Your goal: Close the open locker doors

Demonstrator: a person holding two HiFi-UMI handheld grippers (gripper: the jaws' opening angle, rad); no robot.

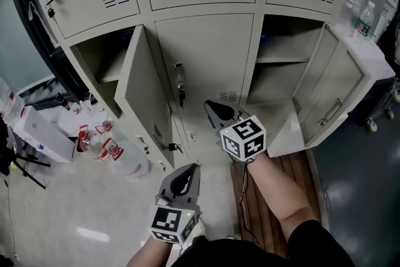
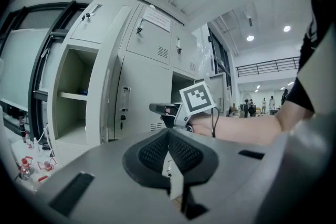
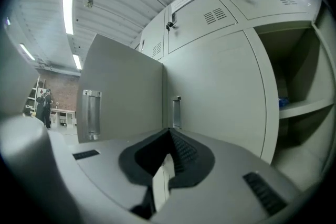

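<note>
Left tongs point(image 1: 192, 167) are closed and hold nothing. Right tongs point(image 1: 211, 105) are also closed and empty, with their tips near the shut middle door point(image 1: 206, 53). A paper label point(image 2: 157, 17) on an upper locker is too small to read. The left open door point(image 1: 139, 87) juts out beside the tongs, with bottles point(image 1: 106, 147) on the floor to its left. The right open door point(image 1: 328, 94) stands wide above wooden boards point(image 1: 281, 169). Both doors are plain beige metal.

Right hand-held gripper point(image 3: 168, 132), jaws together, empty, before shut locker door point(image 3: 215, 86) beside open door point(image 3: 123, 89)
</note>
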